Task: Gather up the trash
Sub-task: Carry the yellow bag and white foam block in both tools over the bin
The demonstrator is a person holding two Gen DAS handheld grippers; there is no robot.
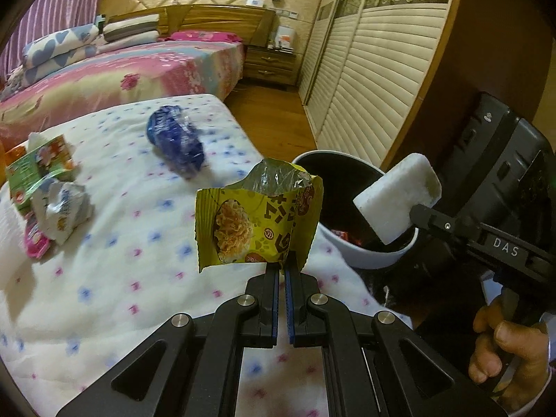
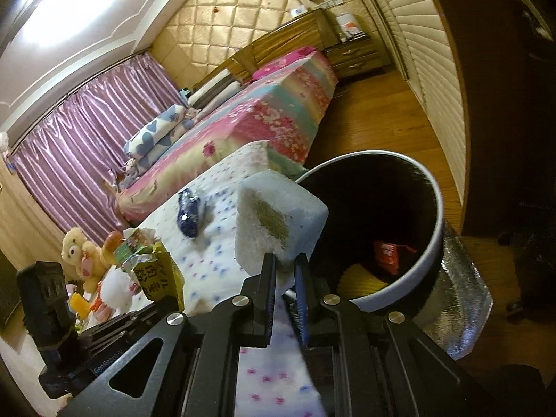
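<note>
Over the bin (image 1: 365, 257), just ahead of the right tongs (image 2: 285, 264), hangs a white block (image 2: 278, 219), foam or sponge by the look of it, pinched at its lower end between the two fingers. Left of that, the left tongs (image 1: 282, 264) are clamped on the bottom edge of a yellow-green wrapper (image 1: 257, 219), which stands upright above the quilt (image 1: 139, 278), short of the bin's rim.

Judging by this, the dropping step is in hand: the block sits at the bin's mouth and looks ready for release, so the next move calls for the right fingers to part. The wrapper must first travel right, over the rim, before the left tongs let go.

Inside the bin lie a red packet (image 2: 391, 252) and something yellow (image 2: 361, 279); the rest of the interior is too dark to read.

Beyond the left tongs, uncollected on the quilt, are a blue wrapper (image 1: 175, 140) and, further left, a heap of crumpled packets (image 1: 45, 187).
</note>
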